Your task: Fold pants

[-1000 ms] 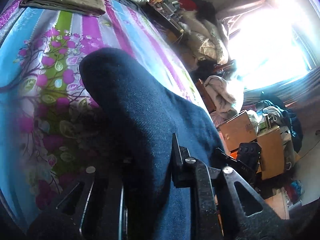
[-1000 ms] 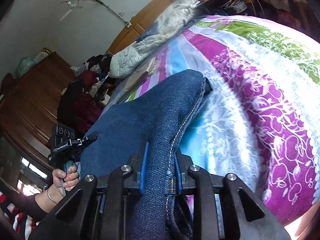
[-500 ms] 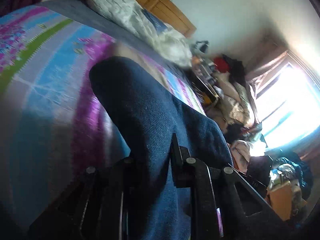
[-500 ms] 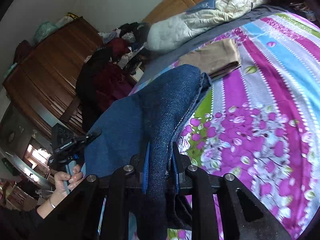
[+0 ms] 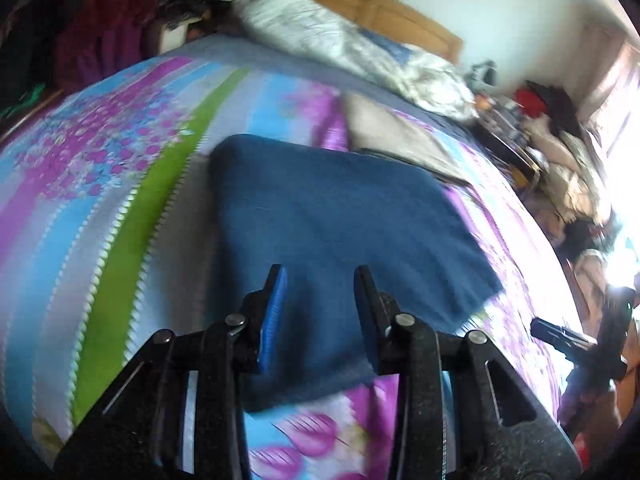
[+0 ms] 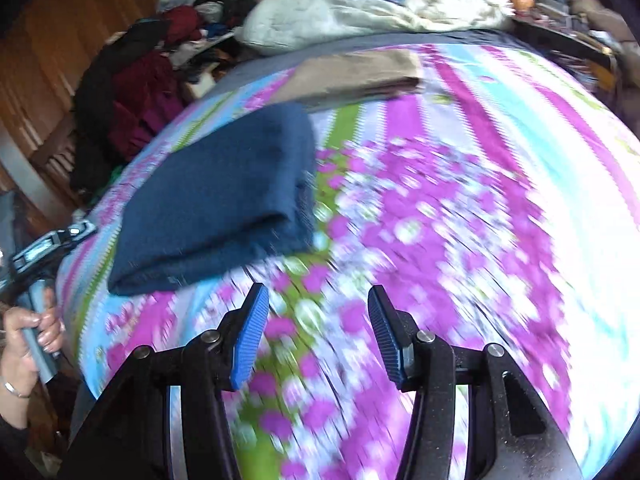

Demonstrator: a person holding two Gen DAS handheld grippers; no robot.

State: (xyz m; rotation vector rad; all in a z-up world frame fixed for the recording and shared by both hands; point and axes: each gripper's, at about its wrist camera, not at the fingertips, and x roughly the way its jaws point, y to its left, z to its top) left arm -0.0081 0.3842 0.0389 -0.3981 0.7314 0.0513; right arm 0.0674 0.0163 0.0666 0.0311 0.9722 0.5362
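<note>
Now folded jeans (image 5: 336, 232) lie on bed just ahead of left tool (image 5: 320, 280), R tool (image 6: 316, 300) beside; both wide, empty

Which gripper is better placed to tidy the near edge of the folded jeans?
Left. The left gripper hangs open right over the folded jeans, its fingers straddling the near edge. The right gripper is open too, but sits over bare bedsheet, off to the side of the jeans.

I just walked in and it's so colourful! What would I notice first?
Probably the folded blue jeans, lying flat on the bright flowered, striped bedsheet. Beyond them lies a folded tan garment, with a rumpled white quilt at the head of the bed. Both grippers, left gripper and right gripper, are open.
</note>
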